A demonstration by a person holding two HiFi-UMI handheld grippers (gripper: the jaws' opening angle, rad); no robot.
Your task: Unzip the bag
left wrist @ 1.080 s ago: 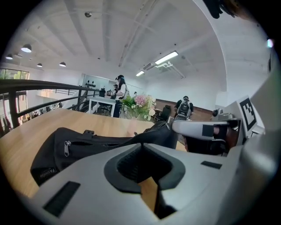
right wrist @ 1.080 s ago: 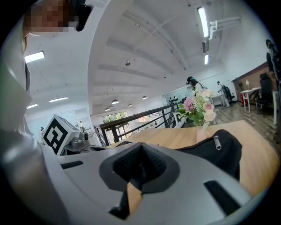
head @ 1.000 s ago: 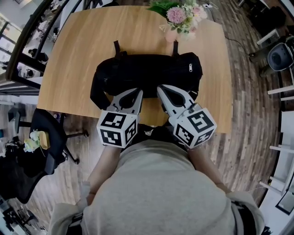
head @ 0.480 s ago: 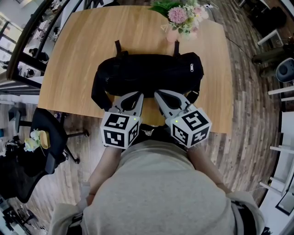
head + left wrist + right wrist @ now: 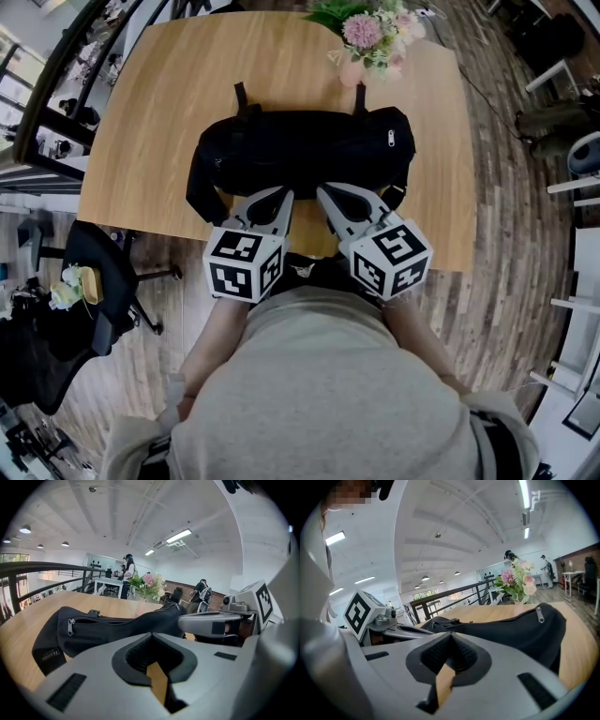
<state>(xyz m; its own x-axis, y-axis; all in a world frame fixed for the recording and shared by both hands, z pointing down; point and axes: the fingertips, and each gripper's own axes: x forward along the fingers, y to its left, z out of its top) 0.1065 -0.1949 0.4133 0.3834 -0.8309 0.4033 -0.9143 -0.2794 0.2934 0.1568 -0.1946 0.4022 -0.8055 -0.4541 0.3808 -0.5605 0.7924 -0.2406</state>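
A black zipped bag [image 5: 300,150] lies across the middle of the wooden table [image 5: 150,103]. Its silver zipper pull [image 5: 390,139] sits at the bag's right end, and shows again as a zipper pull [image 5: 539,613] in the right gripper view. A side-pocket zipper pull [image 5: 71,626] hangs on the bag [image 5: 108,630] in the left gripper view. My left gripper [image 5: 283,194] and right gripper [image 5: 325,192] hover side by side at the bag's near edge. Both are shut with nothing between their jaws.
A vase of pink flowers [image 5: 367,37] stands at the table's far edge behind the bag. A black office chair [image 5: 94,281] sits left of the table's near corner. A railing [image 5: 56,84] runs along the left side. People stand in the far background.
Both grippers have drawn slightly back toward me and closer together. The bag has not moved.
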